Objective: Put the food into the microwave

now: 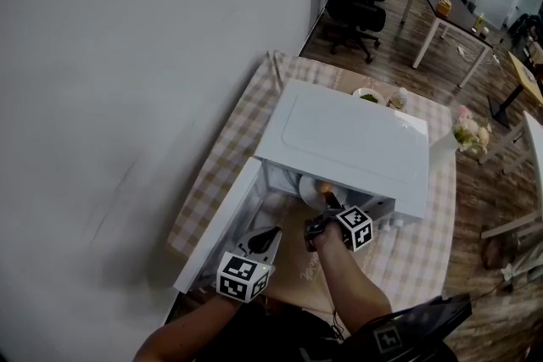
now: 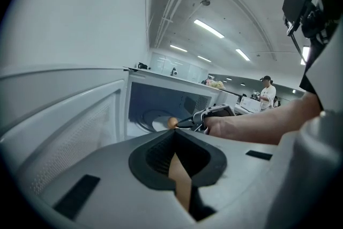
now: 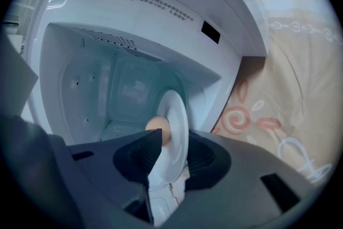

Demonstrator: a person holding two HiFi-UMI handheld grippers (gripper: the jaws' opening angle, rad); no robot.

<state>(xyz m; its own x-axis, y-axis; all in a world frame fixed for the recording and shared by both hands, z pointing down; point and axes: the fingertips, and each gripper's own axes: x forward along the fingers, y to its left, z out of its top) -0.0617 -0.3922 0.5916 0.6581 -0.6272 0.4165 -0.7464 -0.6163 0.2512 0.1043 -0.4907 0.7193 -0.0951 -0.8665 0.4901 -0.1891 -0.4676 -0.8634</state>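
Microwave (image 1: 352, 140) holds plate (image 3: 179, 112) with food (image 3: 156, 126); right claw (image 3: 172, 139) slack around plate, left claw (image 2: 174, 134) closed.

Walled off on the left by the open door (image 1: 214, 235) of the microwave (image 1: 352, 140), with the left gripper (image 1: 271, 235) just beside its inner face and the wall (image 1: 102, 80) beyond. Taken up at the middle of the cavity mouth by the right gripper (image 1: 328, 203) and the plate (image 3: 176, 115) between its parted jaws. Free inside the cavity above the plate and deeper toward the back wall (image 3: 128, 88), and over the bare tablecloth (image 1: 416, 254) right of the forearm (image 1: 349, 280).
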